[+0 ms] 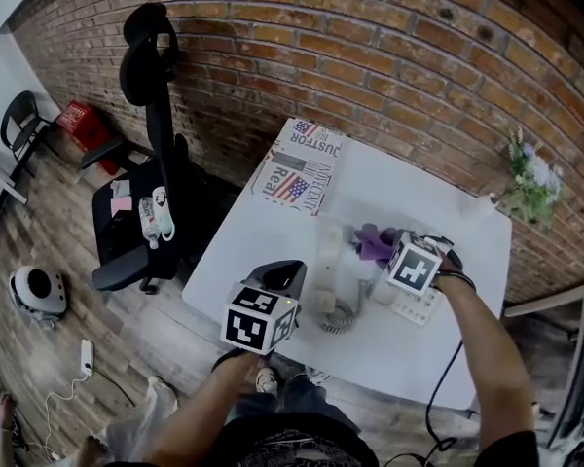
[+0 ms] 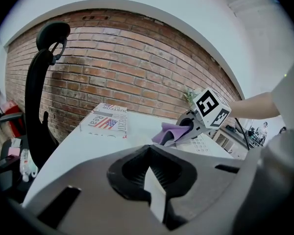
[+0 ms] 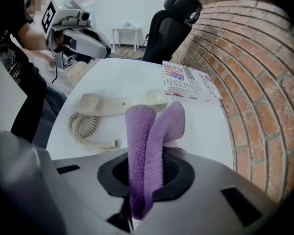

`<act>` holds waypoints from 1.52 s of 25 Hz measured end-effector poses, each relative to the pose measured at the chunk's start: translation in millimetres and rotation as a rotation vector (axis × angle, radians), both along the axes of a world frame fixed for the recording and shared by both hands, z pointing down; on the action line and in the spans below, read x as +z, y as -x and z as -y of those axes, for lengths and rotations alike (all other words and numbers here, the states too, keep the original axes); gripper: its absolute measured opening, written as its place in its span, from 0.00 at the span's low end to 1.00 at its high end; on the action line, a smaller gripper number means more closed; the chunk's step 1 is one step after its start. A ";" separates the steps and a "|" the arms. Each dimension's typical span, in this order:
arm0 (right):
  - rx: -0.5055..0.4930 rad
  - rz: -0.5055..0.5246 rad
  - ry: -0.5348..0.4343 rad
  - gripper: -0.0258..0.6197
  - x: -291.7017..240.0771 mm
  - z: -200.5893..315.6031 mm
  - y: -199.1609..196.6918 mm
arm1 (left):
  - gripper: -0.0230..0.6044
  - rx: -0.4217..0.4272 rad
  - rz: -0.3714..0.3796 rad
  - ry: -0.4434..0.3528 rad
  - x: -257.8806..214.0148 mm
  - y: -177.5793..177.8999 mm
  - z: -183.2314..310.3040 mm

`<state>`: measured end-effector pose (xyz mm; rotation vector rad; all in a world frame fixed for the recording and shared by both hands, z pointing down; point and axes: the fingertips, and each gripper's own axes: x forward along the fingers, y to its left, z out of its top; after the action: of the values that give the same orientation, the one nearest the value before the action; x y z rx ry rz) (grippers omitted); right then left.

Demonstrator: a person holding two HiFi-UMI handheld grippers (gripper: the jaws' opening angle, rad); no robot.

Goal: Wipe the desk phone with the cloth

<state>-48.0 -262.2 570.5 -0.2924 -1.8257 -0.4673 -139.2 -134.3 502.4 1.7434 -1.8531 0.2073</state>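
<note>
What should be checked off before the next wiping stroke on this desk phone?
1. Cloth gripped: ok. The purple cloth is clamped between the jaws of the right gripper, its folded end sticking out.
2. Handset off the base: ok. The handset lies flat on the table.
3. Right gripper over the phone base: ok. The head view shows it above the keypad.
4. Cloth touching the base: cannot tell.
5. Coiled cord clear of the stroke: cannot tell. It lies beside the handset, near the base.
6. Left gripper free: ok. There is nothing between its jaws, though whether they are fully shut cannot be told.
</note>
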 end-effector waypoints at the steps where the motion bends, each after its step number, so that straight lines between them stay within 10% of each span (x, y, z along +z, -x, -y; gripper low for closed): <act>1: 0.010 0.003 0.006 0.11 1.1 -4.8 -1.0 | 0.04 0.004 -0.001 0.001 0.4 -0.6 -3.7; 24: 0.400 0.187 0.086 0.11 5.8 -76.1 -28.3 | 0.04 0.115 -0.019 -0.042 -6.4 -20.1 -56.0; 33: 0.912 0.452 0.292 0.11 0.8 -88.4 -42.1 | 0.04 0.155 -0.035 -0.062 -12.1 -30.6 -69.6; 38: 1.041 0.599 0.334 0.11 -24.0 -100.5 -57.8 | 0.04 0.189 -0.048 -0.082 -21.3 -43.9 -65.7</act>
<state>9.8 -161.6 546.5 0.6405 -2.3248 0.5413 -95.3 -68.6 481.0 1.9640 -1.6847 0.1625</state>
